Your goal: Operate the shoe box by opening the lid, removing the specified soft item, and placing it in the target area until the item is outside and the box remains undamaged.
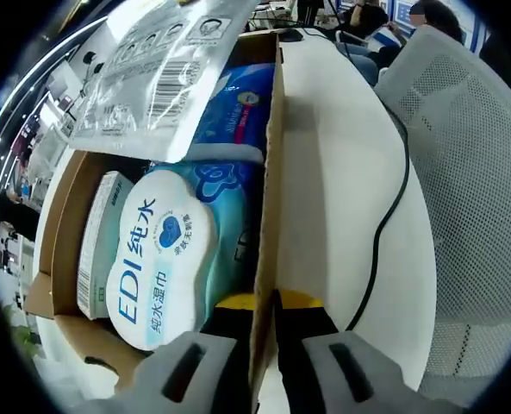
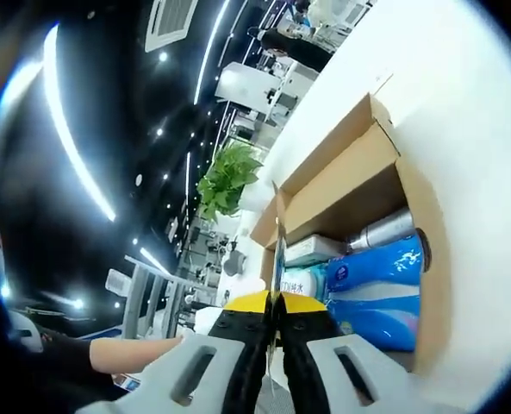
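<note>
White tabletop (image 1: 341,172) spreads beside an open cardboard shoe box (image 1: 65,216), with a black cable (image 1: 384,233) curving across it and a grey mesh office chair (image 1: 470,155) beyond. Further off sit desks and a seated person, and a green potted plant (image 2: 225,185) stands under long ceiling lights.

In the left gripper view, the left gripper (image 1: 264,332) has its jaws closed narrowly on the box's side wall (image 1: 274,172), one jaw inside the box and one outside. Packed inside are a pale blue pack of wet wipes (image 1: 165,254) with a white label in blue print, a darker blue soft pack (image 1: 233,108) beyond it, and a slim white carton (image 1: 96,241) against the far wall.

In the right gripper view, the right gripper (image 2: 275,341) pinches the thin edge of a clear plastic bag (image 1: 156,69) printed with a barcode and symbols. From the left gripper view, that bag hangs lifted above the box's far end. A person's hand (image 2: 130,352) shows at the lower left of the right gripper view.

The box stands open, so the removal step appears to be in hand: the bag seems clear of the contents but above the box. The next move likely calls for carrying it sideways over the wall to the tabletop, while the left gripper steadies the box without crushing the cardboard.
</note>
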`<state>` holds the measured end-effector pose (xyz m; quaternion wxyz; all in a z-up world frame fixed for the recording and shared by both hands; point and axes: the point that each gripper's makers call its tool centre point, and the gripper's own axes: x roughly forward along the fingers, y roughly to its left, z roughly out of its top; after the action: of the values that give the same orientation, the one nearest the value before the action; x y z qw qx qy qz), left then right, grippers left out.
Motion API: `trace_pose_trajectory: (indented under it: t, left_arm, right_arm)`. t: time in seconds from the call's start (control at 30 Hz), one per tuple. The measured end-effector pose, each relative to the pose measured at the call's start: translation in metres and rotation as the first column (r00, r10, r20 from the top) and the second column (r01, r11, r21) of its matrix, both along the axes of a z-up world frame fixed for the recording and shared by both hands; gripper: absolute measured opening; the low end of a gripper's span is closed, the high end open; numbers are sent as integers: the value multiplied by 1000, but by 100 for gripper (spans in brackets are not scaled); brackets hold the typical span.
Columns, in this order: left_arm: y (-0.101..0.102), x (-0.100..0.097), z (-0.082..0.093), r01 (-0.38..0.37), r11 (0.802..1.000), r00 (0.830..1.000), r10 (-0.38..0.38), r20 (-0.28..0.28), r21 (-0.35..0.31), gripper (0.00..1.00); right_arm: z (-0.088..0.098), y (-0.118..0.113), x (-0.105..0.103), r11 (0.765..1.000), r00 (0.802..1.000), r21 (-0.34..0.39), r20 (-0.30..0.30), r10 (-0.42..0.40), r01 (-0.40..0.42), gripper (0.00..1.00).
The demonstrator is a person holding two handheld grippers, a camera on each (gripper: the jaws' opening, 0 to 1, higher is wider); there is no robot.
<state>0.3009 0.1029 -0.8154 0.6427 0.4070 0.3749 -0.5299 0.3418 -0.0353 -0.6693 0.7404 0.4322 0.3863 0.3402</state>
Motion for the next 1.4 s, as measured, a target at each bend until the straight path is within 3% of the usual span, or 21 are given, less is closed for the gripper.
trace_pose_trajectory:
  t: [0.43,0.67,1.0,1.4]
  left_arm:
    - [0,0,0,0,1000,1000,0,1,0,4]
    - [0,0,1,1,1000,1000,-1,1,0,4]
    - [0,0,1,1,1000,1000,-1,1,-1,4]
    - [0,0,0,1,1000,1000,-1,1,0,4]
  right_arm:
    - [22,0,-14,999,999,23,3,-38,38,0]
    - [21,-3,-25,1000,1000,20,0,7,-7,0]
    - [35,-33,-28,994,998,88,-29,-56,58,0]
    - [42,-67,-35,982,988,111,-31,-151,154,0]
